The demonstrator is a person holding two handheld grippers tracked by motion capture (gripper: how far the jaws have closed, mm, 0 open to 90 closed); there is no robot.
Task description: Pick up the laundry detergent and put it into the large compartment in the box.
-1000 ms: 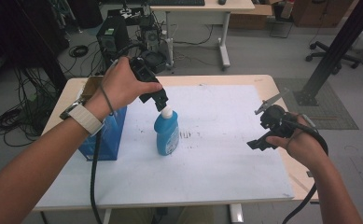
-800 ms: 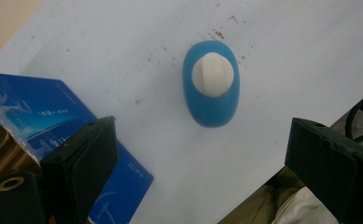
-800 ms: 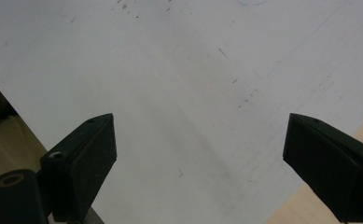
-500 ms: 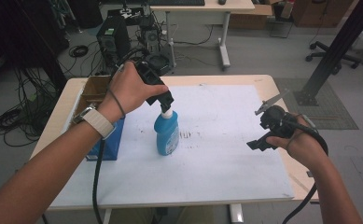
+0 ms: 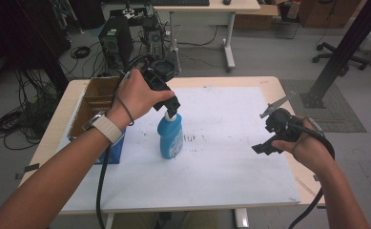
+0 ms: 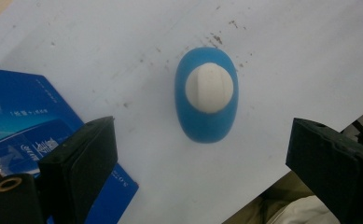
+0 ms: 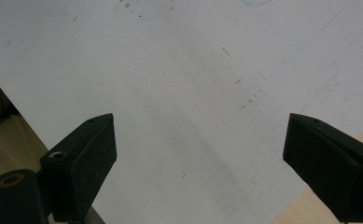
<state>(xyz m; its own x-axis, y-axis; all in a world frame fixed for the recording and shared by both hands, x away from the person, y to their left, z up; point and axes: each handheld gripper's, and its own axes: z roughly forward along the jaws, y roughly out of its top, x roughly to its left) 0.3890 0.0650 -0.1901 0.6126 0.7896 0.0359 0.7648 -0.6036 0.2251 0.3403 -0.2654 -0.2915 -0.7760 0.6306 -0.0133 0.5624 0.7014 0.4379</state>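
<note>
High view: the left gripper (image 5: 172, 110) hangs right over the blue bottle (image 5: 170, 138), left of centre. Left gripper view: jaws wide apart, white cap (image 6: 209, 87) centred but upper; drop straight before closing. Right gripper view: right gripper (image 7: 198, 172) spread, holding nothing.

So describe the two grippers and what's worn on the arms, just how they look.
Both are black handheld tools with two blocky black jaws. The left gripper trails a thick black cable down past the forearm; that wrist wears a watch with a pale band and a thin dark loop. The right gripper carries a grey three-cornered plate on top and its own black cable. No sleeves visible.
</note>
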